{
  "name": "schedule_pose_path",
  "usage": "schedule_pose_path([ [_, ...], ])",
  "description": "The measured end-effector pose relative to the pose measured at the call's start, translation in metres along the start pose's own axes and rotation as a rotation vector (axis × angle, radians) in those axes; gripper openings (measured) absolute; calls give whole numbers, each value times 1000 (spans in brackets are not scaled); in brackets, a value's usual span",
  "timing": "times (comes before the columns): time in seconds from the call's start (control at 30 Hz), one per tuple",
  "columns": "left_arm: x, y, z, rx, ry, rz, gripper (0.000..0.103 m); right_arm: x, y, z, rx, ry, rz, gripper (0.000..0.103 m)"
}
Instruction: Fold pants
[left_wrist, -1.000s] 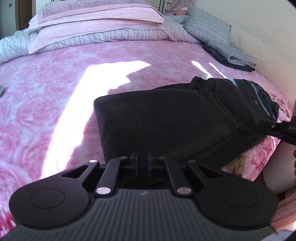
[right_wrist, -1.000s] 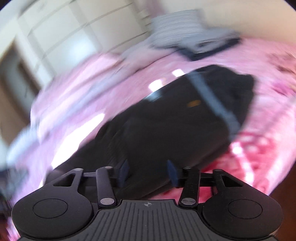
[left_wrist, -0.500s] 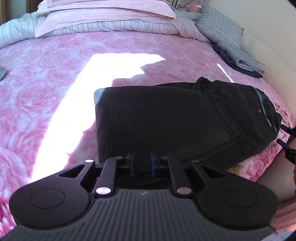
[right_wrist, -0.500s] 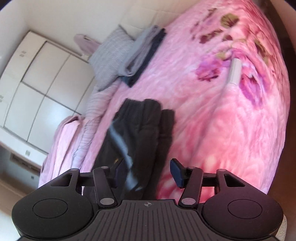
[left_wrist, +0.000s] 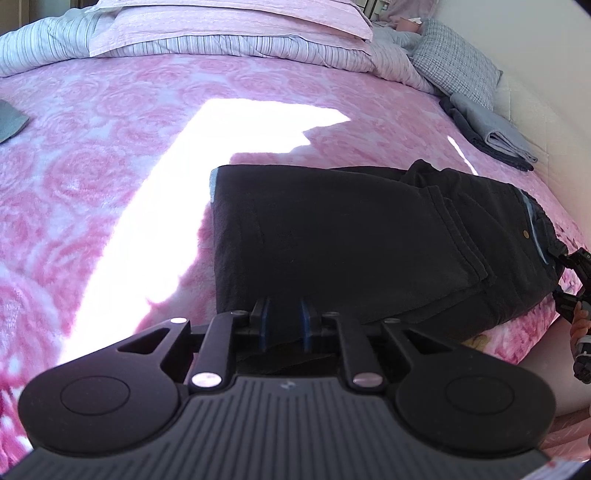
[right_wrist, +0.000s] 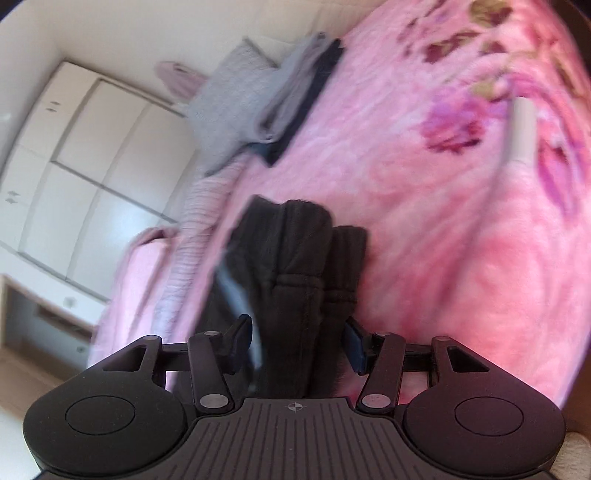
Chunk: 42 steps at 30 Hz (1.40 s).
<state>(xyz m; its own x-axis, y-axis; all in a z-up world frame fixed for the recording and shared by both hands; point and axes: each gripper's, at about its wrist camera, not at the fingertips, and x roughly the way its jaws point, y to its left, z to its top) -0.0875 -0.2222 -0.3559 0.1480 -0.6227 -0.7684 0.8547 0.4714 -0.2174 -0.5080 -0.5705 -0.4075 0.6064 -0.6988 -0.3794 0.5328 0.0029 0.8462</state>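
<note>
Lying folded lengthwise on the pink bedspread (left_wrist: 110, 177), the black pants (left_wrist: 351, 243), near the bed's near edge, waistband end toward the right gripper (left_wrist: 570, 280), folded leg end away from it. Hovering at the near long edge of the pants, the left gripper (left_wrist: 283, 325), blue pads a narrow gap apart, dark cloth showing between them; hard to say whether pinching the hem or just short of it, likely not yet gripping. Straddling the waistband end of the pants (right_wrist: 295, 280), the right gripper (right_wrist: 297, 343), fingers spread wide, cloth between them but not touched by either pad.

Doing the next fold well, by judgement: closing the right fingers (right_wrist: 354, 343) on all stacked layers at the waistband rather than the top one alone, taking a matching bite at the near edge with the left, then lifting both together and carrying the waistband end over toward the leg end, keeping edges aligned and tension even to avoid a skewed or slumped bundle.

Hard to make out: the right wrist view smeared by motion, so layer count at the waistband unclear. Cut off beside the pants: most of the right gripper in the left view. Beyond the pants, by the wall, a folded grey and navy stack (left_wrist: 491, 136).
</note>
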Motion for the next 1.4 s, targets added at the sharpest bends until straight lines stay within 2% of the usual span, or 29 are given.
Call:
schedule_pose_path([
  [0.07, -2, 2, -1, -6, -2, -4, 13, -3, -1, -1, 23, -22, 54, 49],
  [0.17, -3, 6, 0, -22, -2, -16, 13, 5, -11, -4, 44, -14, -2, 45],
  [0.2, -3, 7, 0, -30, -2, -21, 13, 6, -9, -5, 26, -18, -1, 40],
  [0.23, -3, 8, 1, -36, -2, -25, 13, 7, -6, -6, 7, -18, -29, 28],
  [0.33, -7, 13, 0, -45, -8, -27, 13, 8, 8, -7, -36, -22, -100, 20],
  [0.4, -10, 16, 0, -55, -15, -23, 13, 10, 32, -11, -148, -20, -204, 18],
  [0.5, -15, 25, 0, -68, -17, 3, 13, 20, 89, -29, -451, -28, -392, 16],
  [0.57, -19, 35, -2, -84, -16, 18, 13, 23, 128, -45, -606, -61, -437, 14],
  [0.67, -27, 54, -7, -113, -21, 48, 13, 21, 188, -79, -850, -139, -386, 13],
  [0.73, -33, 68, -11, -132, -22, 74, 13, 19, 227, -110, -1038, -188, -321, 13],
  [0.83, -42, 90, -19, -169, -17, 113, 13, 8, 271, -176, -1342, -247, -202, 13],
  [0.9, -48, 104, -26, -202, -10, 128, 13, 2, 286, -228, -1557, -263, -113, 14],
  [1.0, -52, 119, -37, -242, 4, 140, 13, 0, 280, -315, -1883, -219, 44, 18],
  [1.03, -53, 122, -40, -250, 8, 142, 13, 0, 269, -345, -1979, -180, 98, 21],
  [1.1, -54, 128, -46, -268, 15, 139, 13, 6, 236, -395, -2140, -49, 179, 23],
  [1.13, -55, 130, -49, -277, 16, 134, 13, 17, 218, -414, -2203, 31, 197, 26],
  [1.17, -56, 132, -51, -286, 15, 128, 13, 27, 201, -432, -2256, 122, 184, 26],
  [1.2, -57, 134, -53, -295, 15, 120, 13, 34, 185, -448, -2313, 173, 148, 26],
  [1.27, -61, 137, -55, -298, 13, 104, 13, 35, 167, -463, -2407, 43, 111, 27],
  [1.33, -62, 139, -57, -294, 12, 91, 13, 35, 176, -458, -2365, 75, 108, 26],
  [1.37, -61, 140, -57, -291, 13, 86, 13, 36, 182, -450, -2315, 102, 122, 16],
  [1.4, -60, 141, -58, -289, 15, 83, 13, 37, 189, -440, -2263, 101, 147, 14],
])
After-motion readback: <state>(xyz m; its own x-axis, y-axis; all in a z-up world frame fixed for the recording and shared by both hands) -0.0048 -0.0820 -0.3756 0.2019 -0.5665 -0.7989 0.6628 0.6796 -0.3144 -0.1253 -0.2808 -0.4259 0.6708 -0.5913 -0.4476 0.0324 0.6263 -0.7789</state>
